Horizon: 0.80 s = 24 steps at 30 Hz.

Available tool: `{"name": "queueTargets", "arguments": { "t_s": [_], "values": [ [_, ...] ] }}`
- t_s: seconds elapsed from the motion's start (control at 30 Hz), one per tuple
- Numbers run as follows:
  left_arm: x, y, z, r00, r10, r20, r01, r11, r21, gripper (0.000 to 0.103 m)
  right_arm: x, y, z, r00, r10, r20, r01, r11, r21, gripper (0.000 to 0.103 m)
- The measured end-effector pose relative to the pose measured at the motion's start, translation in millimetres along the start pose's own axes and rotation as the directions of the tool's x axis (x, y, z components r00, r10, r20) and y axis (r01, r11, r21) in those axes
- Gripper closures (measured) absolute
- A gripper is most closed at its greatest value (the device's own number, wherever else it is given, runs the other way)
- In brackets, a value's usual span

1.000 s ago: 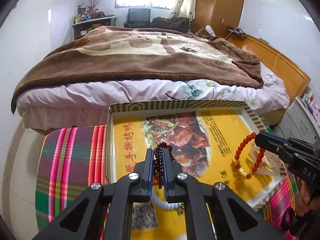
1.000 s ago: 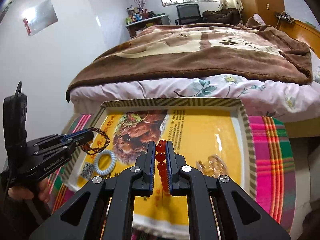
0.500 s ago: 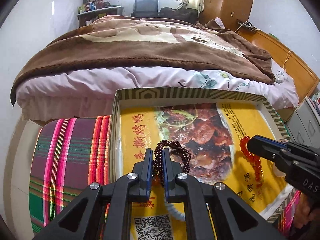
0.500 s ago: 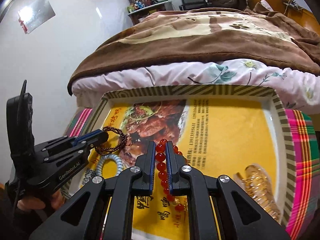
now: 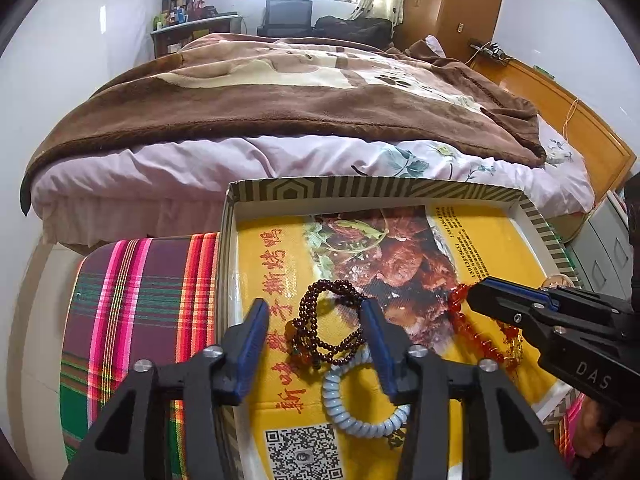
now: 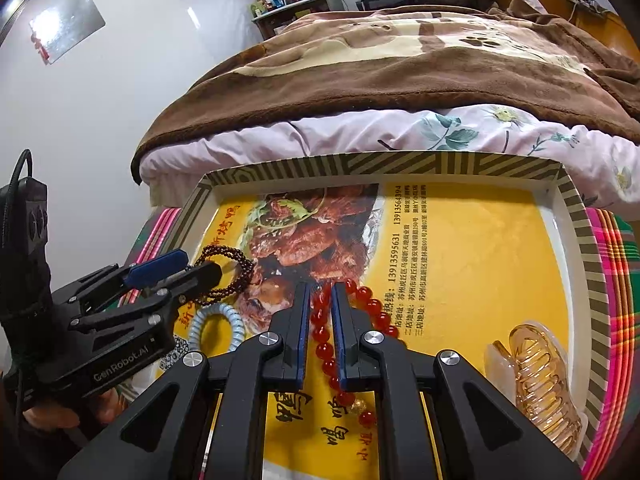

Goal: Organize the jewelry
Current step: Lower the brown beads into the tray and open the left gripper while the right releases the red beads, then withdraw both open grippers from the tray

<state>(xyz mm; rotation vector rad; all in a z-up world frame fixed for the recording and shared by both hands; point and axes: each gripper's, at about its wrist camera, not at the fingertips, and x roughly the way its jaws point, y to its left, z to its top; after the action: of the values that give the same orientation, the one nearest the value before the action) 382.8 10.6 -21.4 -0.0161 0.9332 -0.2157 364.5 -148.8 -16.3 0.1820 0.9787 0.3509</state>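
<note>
A shallow tray (image 5: 536, 216) with a yellow printed liner holds the jewelry. My left gripper (image 5: 316, 312) is open, its jaws on either side of a dark brown bead bracelet (image 5: 320, 320) that lies on the liner. It also shows in the right wrist view (image 6: 196, 266). A pale blue coil hair tie (image 5: 360, 400) lies just below the bracelet. My right gripper (image 6: 320, 292) is shut on a red bead bracelet (image 6: 324, 332), low over the liner; the red beads also show in the left wrist view (image 5: 464, 320).
An amber hair claw clip (image 6: 540, 372) lies in the tray's right corner. The tray (image 6: 576, 216) sits on a striped plaid cloth (image 5: 140, 300). A bed with a brown blanket (image 5: 300, 96) stands right behind it.
My left gripper has opened and let the dark bracelet drop onto the liner. Both grippers have come lower over the tray. The right one still grips the red beads.
</note>
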Motion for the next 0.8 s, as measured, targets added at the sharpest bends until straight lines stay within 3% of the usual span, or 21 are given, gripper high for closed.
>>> {"name": "queueTargets", "arguments": {
  "t_s": [0.37,0.8],
  "values": [
    [-19.5,-3.7,-10.4,1.0,0.016,0.017,-0.017,1.0,0.022,0.048,-15.9,7.4,-4.8,0.999,-0.022,0.033,0.023,0.999,-0.027,0.086],
    [-84.7,-12.9,-38.5,0.996,0.045,0.076,-0.047,0.999,0.019,0.047,-59.9,16.1,-27.8,0.995,-0.047,0.083,0.05,0.998,-0.04,0.08]
  ]
}}
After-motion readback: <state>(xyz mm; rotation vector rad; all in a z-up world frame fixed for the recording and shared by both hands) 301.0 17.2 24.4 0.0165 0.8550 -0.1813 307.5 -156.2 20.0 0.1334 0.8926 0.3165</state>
